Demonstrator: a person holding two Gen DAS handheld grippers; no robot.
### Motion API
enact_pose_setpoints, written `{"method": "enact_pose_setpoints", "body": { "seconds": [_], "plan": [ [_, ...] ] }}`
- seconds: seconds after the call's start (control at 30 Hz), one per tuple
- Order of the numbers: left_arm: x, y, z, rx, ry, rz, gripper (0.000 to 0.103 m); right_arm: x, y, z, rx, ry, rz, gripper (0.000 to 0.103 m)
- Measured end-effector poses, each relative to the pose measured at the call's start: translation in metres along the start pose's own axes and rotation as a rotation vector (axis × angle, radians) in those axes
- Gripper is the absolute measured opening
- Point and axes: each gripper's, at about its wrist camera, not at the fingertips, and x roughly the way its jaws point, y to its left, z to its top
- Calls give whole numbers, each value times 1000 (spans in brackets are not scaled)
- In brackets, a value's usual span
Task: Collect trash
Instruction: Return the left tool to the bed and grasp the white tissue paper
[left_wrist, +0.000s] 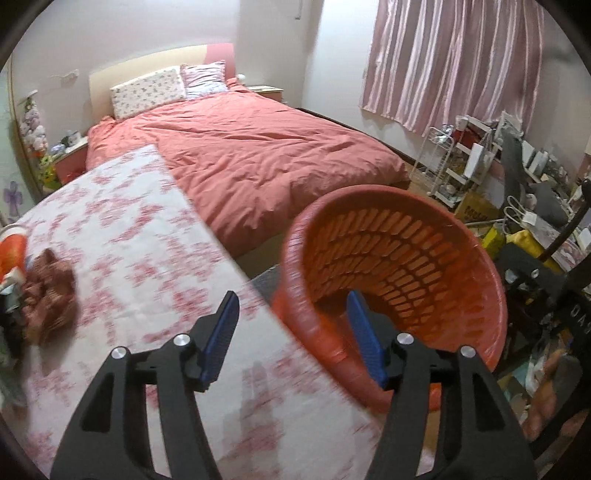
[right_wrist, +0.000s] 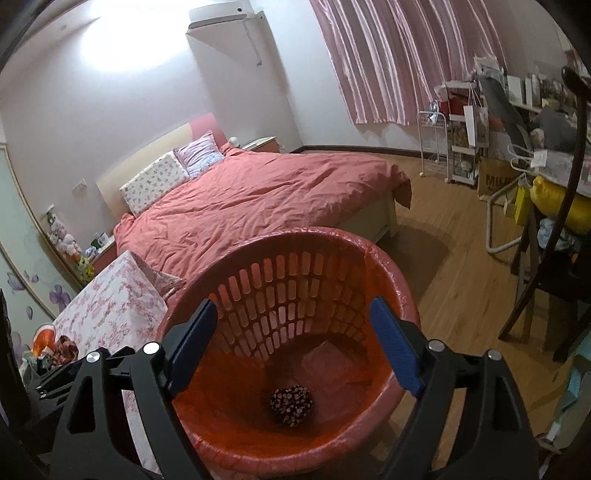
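An orange-red slatted basket (left_wrist: 424, 258) stands on the floor beside a table with a pink floral cloth (left_wrist: 129, 240). My left gripper (left_wrist: 291, 299) is open and empty, one finger over the cloth and the other over the basket's near rim. A brown crumpled wad (left_wrist: 50, 295) lies at the table's left edge among other clutter. In the right wrist view my right gripper (right_wrist: 293, 306) hangs open and empty above the basket (right_wrist: 295, 234). A dark speckled wad (right_wrist: 291, 406) lies on its bottom, on a thin pink liner. The brown wad (right_wrist: 66, 349) shows on the table (right_wrist: 114, 299).
A bed with a salmon cover (left_wrist: 258, 147) fills the room beyond the table. A white wire rack (right_wrist: 458, 147), paper bags (right_wrist: 495, 181) and a dark chair (right_wrist: 546, 273) crowd the right side. Wooden floor (right_wrist: 461, 295) lies right of the basket.
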Motion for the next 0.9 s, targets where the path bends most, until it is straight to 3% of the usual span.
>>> {"method": "enact_pose_setpoints", "body": {
  "seconds": [0.4, 0.73, 0.9],
  "plan": [
    [-73, 95, -45, -137, -19, 161, 67, -22, 65, -16, -122, 24, 89, 84],
    [-159, 201, -93, -287, -102, 379, 72, -35, 123, -49, -236, 77, 187, 84],
    [-166, 247, -107, -342, -79, 441, 72, -45, 147, -64, -287, 97, 213, 84]
  ]
}}
